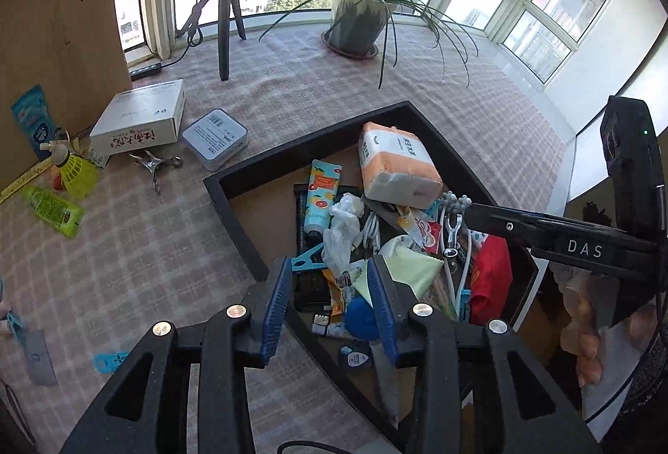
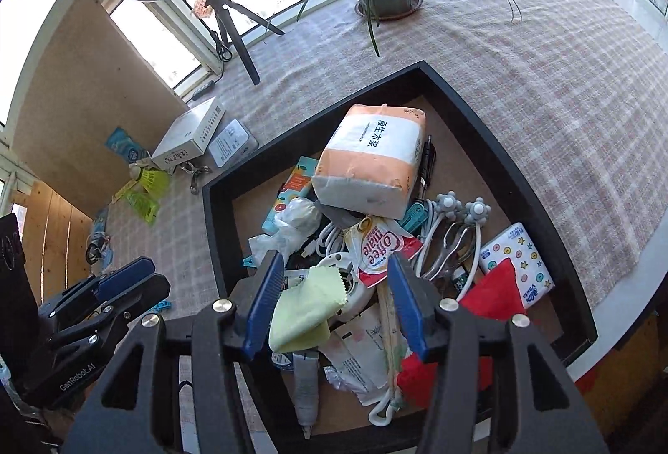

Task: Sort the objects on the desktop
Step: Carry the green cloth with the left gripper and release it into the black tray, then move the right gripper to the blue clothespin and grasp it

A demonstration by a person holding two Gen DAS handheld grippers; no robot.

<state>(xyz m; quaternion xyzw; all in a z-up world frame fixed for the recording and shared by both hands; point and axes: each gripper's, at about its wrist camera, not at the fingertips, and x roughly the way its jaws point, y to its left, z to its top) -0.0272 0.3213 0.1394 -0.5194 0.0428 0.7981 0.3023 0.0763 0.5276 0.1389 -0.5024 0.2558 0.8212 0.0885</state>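
Observation:
A black tray (image 1: 292,145) (image 2: 501,145) on the checked tablecloth holds a heap of small items: an orange tissue pack (image 1: 396,161) (image 2: 371,161), a fruit-print tube (image 1: 321,195), white cables, a red cloth (image 2: 497,295) and a pale green cloth (image 1: 409,266) (image 2: 309,303). My left gripper (image 1: 330,303) hangs open over the tray's near left rim with nothing between its blue pads. My right gripper (image 2: 334,301) is open above the heap. The green cloth lies below its gap, loose in the tray and not pinched.
On the cloth left of the tray lie a white box (image 1: 137,115), a flat tin (image 1: 215,138), a metal clip (image 1: 154,163), a yellow shuttlecock (image 1: 77,170), a green tube (image 1: 54,207) and a blue peg (image 1: 108,362). A potted plant (image 1: 359,19) and a ring-light tripod (image 1: 227,15) stand at the back.

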